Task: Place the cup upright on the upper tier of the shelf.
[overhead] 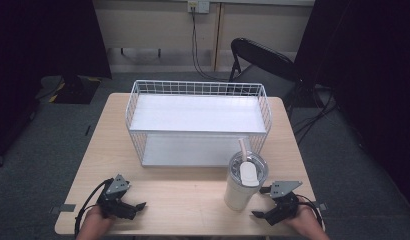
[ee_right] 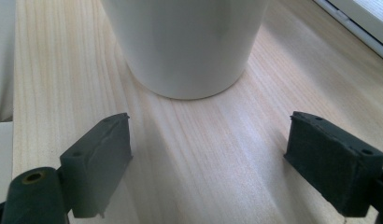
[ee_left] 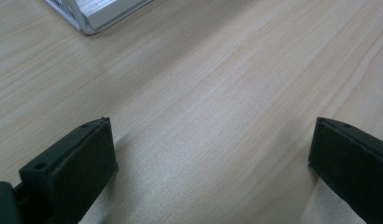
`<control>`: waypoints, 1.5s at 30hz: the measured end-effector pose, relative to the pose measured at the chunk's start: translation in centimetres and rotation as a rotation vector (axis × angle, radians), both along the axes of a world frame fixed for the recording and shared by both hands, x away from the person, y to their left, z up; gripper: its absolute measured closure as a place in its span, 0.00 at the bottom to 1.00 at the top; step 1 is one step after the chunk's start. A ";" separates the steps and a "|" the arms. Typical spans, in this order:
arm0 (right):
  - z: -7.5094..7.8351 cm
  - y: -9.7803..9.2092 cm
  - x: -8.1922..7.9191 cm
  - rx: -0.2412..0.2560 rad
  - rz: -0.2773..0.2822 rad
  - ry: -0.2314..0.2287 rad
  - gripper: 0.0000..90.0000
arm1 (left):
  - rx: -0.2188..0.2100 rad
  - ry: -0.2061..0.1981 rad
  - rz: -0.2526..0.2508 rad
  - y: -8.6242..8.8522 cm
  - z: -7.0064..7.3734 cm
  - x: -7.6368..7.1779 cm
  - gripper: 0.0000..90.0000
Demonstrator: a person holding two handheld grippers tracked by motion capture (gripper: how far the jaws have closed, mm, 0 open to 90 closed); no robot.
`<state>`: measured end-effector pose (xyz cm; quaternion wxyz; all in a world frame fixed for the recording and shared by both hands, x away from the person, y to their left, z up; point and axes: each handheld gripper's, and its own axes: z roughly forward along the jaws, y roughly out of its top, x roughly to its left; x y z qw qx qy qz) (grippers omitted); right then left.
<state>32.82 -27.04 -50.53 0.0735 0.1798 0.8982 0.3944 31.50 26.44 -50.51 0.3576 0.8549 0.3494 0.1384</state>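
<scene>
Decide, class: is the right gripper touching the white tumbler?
Apart. The right gripper view shows bare table between the right gripper and the tumbler.

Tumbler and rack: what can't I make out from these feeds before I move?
- Tumbler contents: high view, the lid covers them; right gripper view cuts off everything above its base.
- Wire rack lower shelf, back part: high view, the upper shelf hides it.
- Rack in left gripper view: just a corner, cut by the top edge.

A two-tier wire rack [overhead: 198, 120] stands toward the table's [overhead: 168, 192] far edge, centred. My lidded tumbler [overhead: 244, 181] with its straw stands in front of the rack's right end, near the near right corner. My left hand-held gripper [overhead: 137, 206] rests by the near left corner, my right hand-held gripper [overhead: 260, 202] just right of the tumbler.
</scene>
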 end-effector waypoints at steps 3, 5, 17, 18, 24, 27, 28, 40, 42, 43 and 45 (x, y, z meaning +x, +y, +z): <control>0.0 0.0 0.0 0.000 0.000 0.001 0.15 | 0.000 0.000 0.000 0.0 0.0 0.0 0.00; 0.0 0.0 0.0 0.000 -0.006 -0.001 0.14 | 0.000 0.000 0.000 0.0 0.0 0.0 0.00; 0.5 0.0 0.1 0.024 -0.029 0.020 0.17 | 0.001 0.000 0.000 0.0 0.0 0.0 0.00; 0.8 -0.1 0.1 0.049 -0.037 0.016 0.17 | 0.001 0.000 -0.001 0.0 0.0 0.0 0.00; 2.0 -0.1 0.0 0.107 -0.055 -0.002 0.17 | 0.000 0.000 0.000 0.0 0.0 0.0 0.00; 2.7 0.1 -0.1 0.139 -0.051 -0.010 0.16 | 0.000 0.000 0.000 0.0 0.0 0.0 0.00; 3.2 0.3 -0.1 0.153 -0.051 -0.018 0.16 | 0.001 -0.001 0.000 0.0 0.0 0.0 0.00; 4.3 1.7 0.3 0.293 -0.024 -0.020 0.12 | 0.001 0.000 0.000 0.0 0.0 0.0 0.00; 4.2 2.0 0.4 0.309 -0.016 -0.013 0.12 | 0.001 0.000 0.000 0.0 0.0 0.0 0.00; 4.2 2.0 0.4 0.309 -0.016 -0.013 0.12 | 0.001 0.000 0.000 0.0 0.0 0.0 0.00; 4.2 2.3 0.5 0.324 -0.012 -0.014 0.12 | 0.001 0.000 0.000 0.0 0.0 0.0 0.00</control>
